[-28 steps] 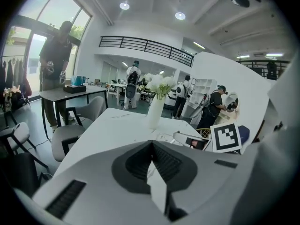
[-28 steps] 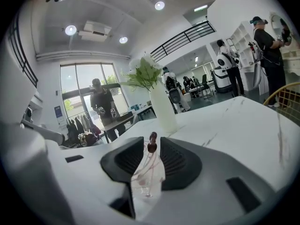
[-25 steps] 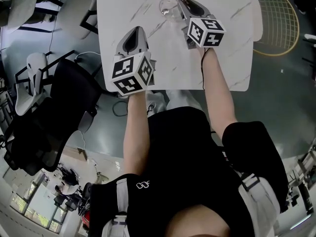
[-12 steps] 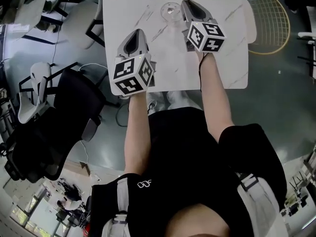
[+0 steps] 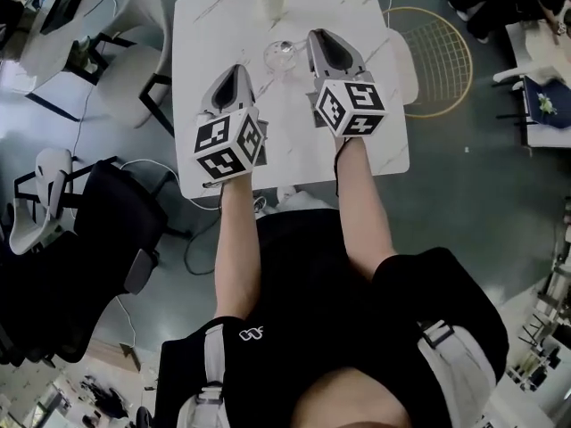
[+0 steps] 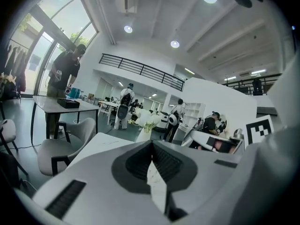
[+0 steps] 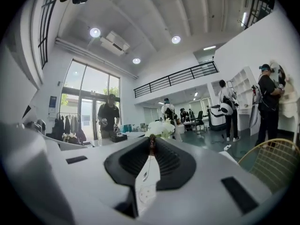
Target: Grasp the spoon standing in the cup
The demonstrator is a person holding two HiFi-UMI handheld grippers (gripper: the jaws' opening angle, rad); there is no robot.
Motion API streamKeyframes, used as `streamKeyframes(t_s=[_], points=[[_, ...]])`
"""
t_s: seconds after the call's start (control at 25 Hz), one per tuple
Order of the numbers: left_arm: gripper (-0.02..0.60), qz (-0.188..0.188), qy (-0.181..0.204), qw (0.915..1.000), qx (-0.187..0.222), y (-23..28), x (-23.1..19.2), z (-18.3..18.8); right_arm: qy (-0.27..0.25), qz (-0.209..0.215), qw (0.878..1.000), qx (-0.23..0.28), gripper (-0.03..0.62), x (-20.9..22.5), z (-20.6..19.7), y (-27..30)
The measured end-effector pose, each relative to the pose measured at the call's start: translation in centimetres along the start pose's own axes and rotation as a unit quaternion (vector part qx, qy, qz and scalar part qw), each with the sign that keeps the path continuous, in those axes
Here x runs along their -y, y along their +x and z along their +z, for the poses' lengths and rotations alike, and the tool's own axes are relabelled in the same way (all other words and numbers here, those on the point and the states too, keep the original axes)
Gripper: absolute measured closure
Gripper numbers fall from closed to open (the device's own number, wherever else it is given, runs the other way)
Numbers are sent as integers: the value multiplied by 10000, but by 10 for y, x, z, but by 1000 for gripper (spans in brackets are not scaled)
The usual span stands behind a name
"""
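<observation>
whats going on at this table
A person holds a tool in each hand over a white marble table. The right tool is shut on the slim handle of the spoon, with the clear glass cup just below its tip. The left tool hangs alongside, shut and empty.

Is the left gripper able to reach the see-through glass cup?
Probably yes: only bare white marble table lies between the left gripper and the clear glass cup; the right gripper, pinching the thin spoon, is beyond it.
</observation>
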State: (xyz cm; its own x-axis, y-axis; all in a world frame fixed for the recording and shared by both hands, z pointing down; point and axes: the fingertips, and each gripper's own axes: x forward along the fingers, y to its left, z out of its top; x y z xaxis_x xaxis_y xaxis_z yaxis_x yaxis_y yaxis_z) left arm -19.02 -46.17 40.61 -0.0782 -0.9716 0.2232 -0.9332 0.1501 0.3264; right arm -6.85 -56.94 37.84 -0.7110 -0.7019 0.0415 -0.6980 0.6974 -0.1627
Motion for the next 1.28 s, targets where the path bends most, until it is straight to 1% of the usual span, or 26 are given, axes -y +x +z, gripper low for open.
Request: streamKeyframes(t_s=[0.2,0.36,0.48,0.64,1.08,1.28], points=[[569,-7,-96,9999,139,-3,7,2,-323,-5,9995,-30,548,9,20,-17],[569,-13,-96,9996,262,-4,8,13,-542,94,9984,-127,548,6,21,-25],[568,-41,-35,9995,309,-5,12,20,-540,144,9984,-108,548,3,23,-27],[569,-44,8,9996,273,-4,14,21,-505,200,9985,-9,548,1,29,-26],[569,36,294,9989,368,-9,20,33,-322,206,9991,175,548,11,39,-27],[569,32,268,9990,369,-13,21,33,-318,303,9989,156,548,5,38,-26]])
